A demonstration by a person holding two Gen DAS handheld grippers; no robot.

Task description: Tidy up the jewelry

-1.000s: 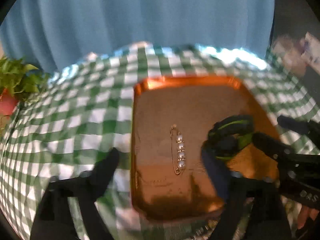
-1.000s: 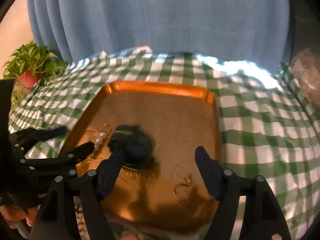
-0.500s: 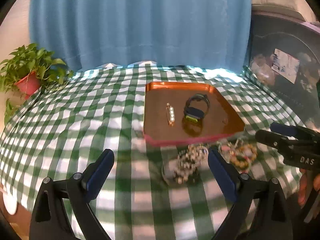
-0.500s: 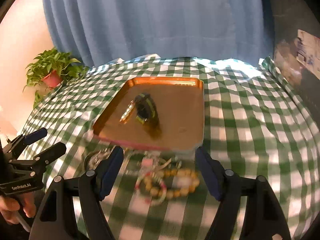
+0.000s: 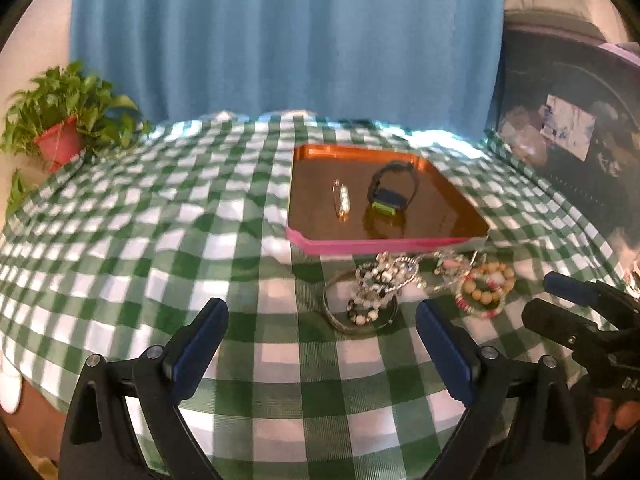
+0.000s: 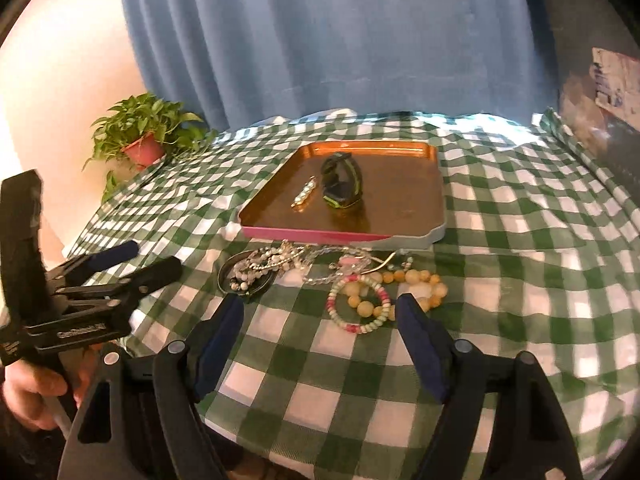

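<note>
You've pulled both tongs — left gripper (image 5: 320, 344) and right gripper (image 6: 320, 330) — back from the tray (image 6: 436, 184), jaws spread, empty, over the bracelets (image 6: 360, 304) awaiting sorting.

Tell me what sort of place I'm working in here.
Probably a home room: a table under a green checked tablecloth, a blue curtain behind it, and a potted plant at the far left edge.

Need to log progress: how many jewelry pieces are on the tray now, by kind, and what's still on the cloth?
Pearl pin: 1
Black-and-green wristband: 1
Total on the tray: 2
Still on the tablecloth: a tangled pile with at least 2 beaded bracelets; exact count unclear.
</note>
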